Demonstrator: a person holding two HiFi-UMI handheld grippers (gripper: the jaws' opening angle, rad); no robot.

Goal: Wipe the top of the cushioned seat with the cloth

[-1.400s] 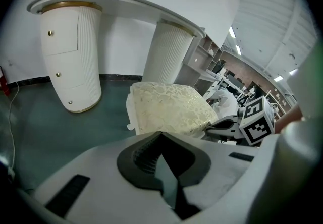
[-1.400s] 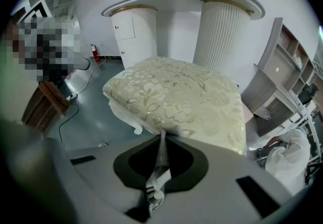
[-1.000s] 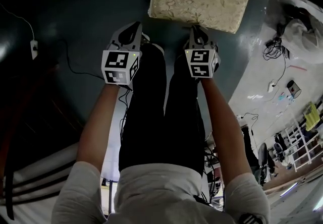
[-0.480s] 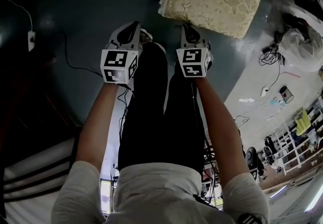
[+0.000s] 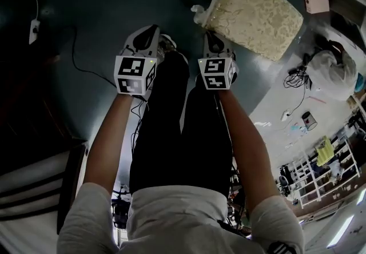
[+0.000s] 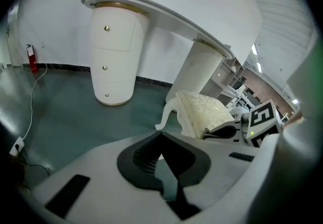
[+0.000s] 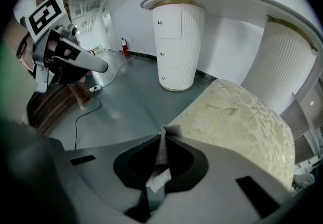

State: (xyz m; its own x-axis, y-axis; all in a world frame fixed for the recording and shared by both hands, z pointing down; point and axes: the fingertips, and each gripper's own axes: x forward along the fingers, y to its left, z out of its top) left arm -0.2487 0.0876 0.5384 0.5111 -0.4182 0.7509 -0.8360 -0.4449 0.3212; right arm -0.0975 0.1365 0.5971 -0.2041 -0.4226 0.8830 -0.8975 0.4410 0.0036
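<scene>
Cloth (image 7: 161, 151), a grey knit strip with a paler end, is pinched between the closed jaws of the right gripper (image 7: 162, 135), and its top pokes out at the tips. Just beyond those tips, from 12 to 4 o'clock in the right gripper view, lies the cushioned seat (image 7: 237, 122), cream with a leafy pattern. Whether the cloth touches its near edge cannot be told.

In the head view the right gripper (image 5: 211, 36) sits just short of the seat (image 5: 257, 10), which rests on the dark teal floor (image 5: 86, 1) at 1 o'clock from it. The left gripper (image 5: 150, 32) is level beside the right one, at its 9 o'clock. Its jaws (image 6: 160, 134) meet at the tips with nothing between them. From there the seat (image 6: 204, 114) shows at 2 o'clock, with a white fabric flap (image 6: 169, 112) hanging at its near corner.

Farther out stands a white curved bench (image 6: 166, 11) on a rounded drawer pedestal (image 6: 116, 56) and a ribbed pedestal (image 6: 202, 66).
</scene>
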